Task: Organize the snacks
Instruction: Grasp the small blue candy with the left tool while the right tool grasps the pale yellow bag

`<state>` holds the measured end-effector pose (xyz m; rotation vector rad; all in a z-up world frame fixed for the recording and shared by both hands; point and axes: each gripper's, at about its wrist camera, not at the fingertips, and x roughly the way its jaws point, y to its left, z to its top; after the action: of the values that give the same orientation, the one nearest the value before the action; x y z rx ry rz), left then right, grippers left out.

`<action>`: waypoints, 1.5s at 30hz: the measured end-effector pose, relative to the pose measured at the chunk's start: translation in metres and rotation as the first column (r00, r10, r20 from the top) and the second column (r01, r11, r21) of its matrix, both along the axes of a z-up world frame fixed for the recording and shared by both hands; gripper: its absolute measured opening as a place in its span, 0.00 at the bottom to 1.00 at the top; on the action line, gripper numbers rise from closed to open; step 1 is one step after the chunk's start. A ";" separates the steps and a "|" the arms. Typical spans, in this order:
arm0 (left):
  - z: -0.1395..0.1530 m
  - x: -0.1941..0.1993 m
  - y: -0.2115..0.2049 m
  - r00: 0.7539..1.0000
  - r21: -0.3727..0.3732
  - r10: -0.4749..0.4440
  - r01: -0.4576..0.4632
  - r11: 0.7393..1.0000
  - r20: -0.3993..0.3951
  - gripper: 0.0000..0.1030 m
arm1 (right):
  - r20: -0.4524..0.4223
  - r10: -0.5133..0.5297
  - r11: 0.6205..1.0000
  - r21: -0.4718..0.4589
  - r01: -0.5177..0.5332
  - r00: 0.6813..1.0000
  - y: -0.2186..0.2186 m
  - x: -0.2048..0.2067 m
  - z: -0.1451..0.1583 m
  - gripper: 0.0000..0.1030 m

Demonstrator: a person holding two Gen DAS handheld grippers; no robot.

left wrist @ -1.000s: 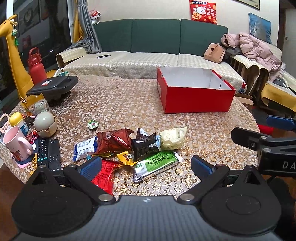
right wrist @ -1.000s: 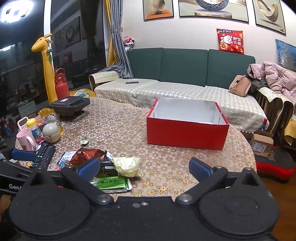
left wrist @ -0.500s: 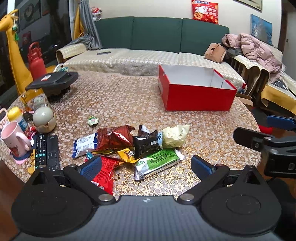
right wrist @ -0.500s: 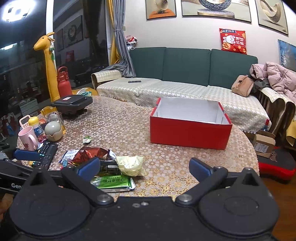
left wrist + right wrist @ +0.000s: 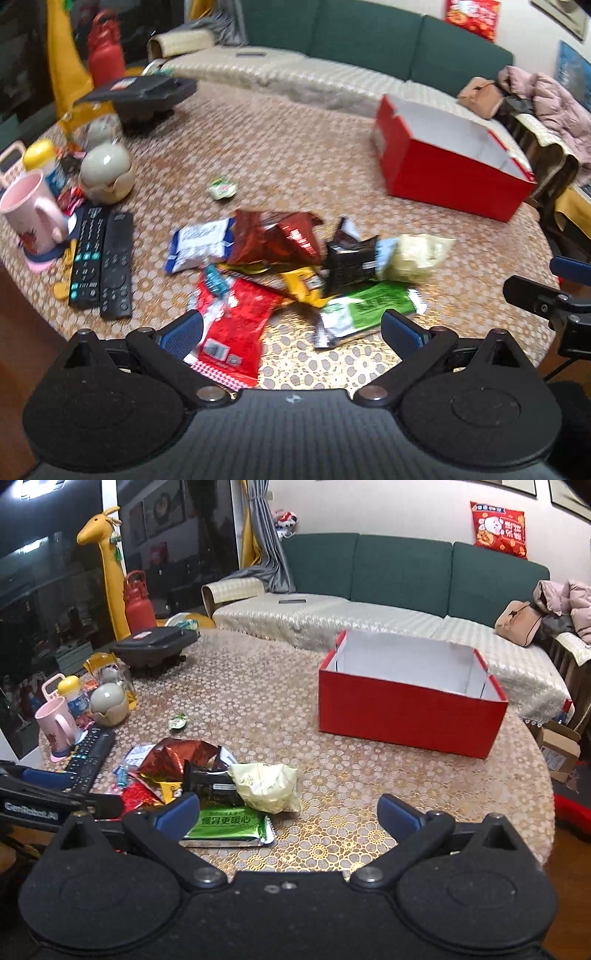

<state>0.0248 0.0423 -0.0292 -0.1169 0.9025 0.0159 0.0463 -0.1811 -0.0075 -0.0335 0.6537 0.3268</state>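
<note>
Round table (image 5: 388, 775) bearing an empty red box (image 5: 406, 716) far side right, and a heap of snack packets (image 5: 303, 266) at the near edge. Left gripper (image 5: 291, 328) and right gripper (image 5: 288, 812) both spread, holding nothing. Advice: pinch one packet's free edge, e.g. the green packet (image 5: 229, 821).

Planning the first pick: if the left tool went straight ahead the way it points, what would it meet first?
Probably the red snack packet, lying between the open left tool's tips, with the green packet just right; depth is blurry.
</note>
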 end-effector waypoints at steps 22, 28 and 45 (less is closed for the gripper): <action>-0.062 0.077 0.046 0.964 0.047 -0.075 0.090 0.995 -0.255 0.99 | -0.168 0.113 0.991 -0.052 -0.123 0.979 0.043 0.092 -0.059 0.84; -0.068 0.076 0.055 0.963 0.048 -0.094 0.109 0.993 -0.254 0.99 | -0.181 0.113 0.989 -0.069 -0.127 0.977 0.049 0.103 -0.069 0.80; -0.053 0.089 0.083 0.972 -0.110 0.108 -0.133 0.985 -0.208 0.41 | -0.174 0.118 0.991 -0.042 -0.127 0.978 0.052 0.107 -0.068 0.62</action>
<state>0.1141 0.1249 -0.0824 -0.2892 1.0980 0.0871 0.1530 -0.1291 -0.0759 -0.0977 0.8332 0.4348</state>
